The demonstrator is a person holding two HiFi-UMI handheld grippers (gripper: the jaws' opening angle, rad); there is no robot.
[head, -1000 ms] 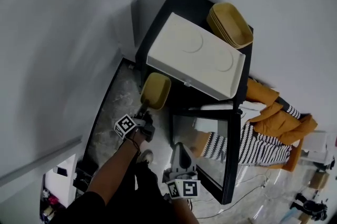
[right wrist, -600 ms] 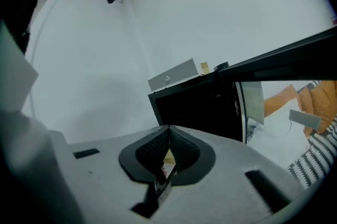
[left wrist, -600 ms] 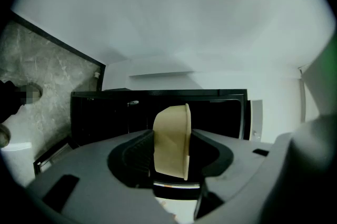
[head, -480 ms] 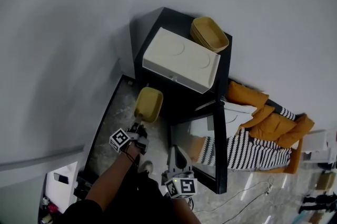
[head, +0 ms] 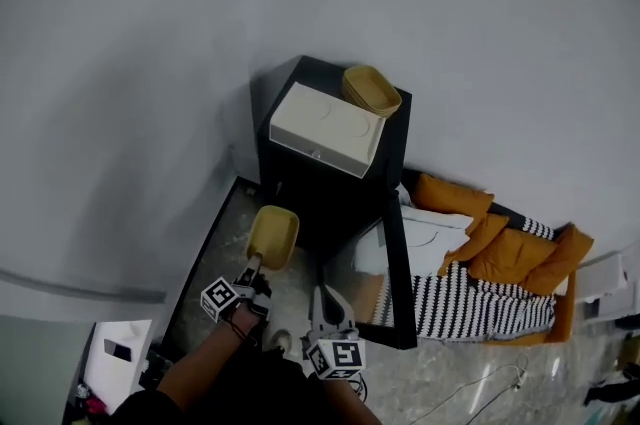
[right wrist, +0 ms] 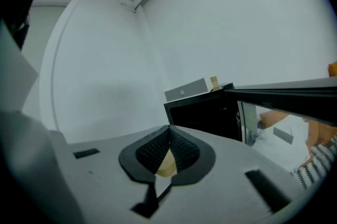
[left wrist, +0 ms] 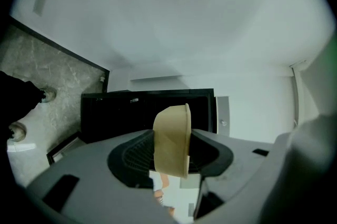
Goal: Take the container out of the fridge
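Observation:
A tan oval container point(head: 272, 238) hangs in the air left of the black fridge point(head: 335, 203), clear of its dark inside. My left gripper point(head: 257, 264) is shut on the container's rim. In the left gripper view the container point(left wrist: 171, 136) stands on edge between the ribbed pads of the left gripper point(left wrist: 169, 158), with the fridge point(left wrist: 121, 112) behind. My right gripper point(head: 322, 299) hovers below the open glass door point(head: 393, 278). In its own view the right gripper point(right wrist: 168, 136) has its pads touching at the tips and holds nothing.
On top of the fridge lie a white box point(head: 325, 126) and a stack of tan containers point(head: 371, 91). Orange and striped fabric point(head: 490, 273) lies right of the door. A white wall rises behind, and marble floor point(head: 212, 248) shows at the left.
The fridge has shrunk and moved up in the head view as the camera backed away. The left gripper with the container has drawn back from the fridge; the right gripper stays by the door.

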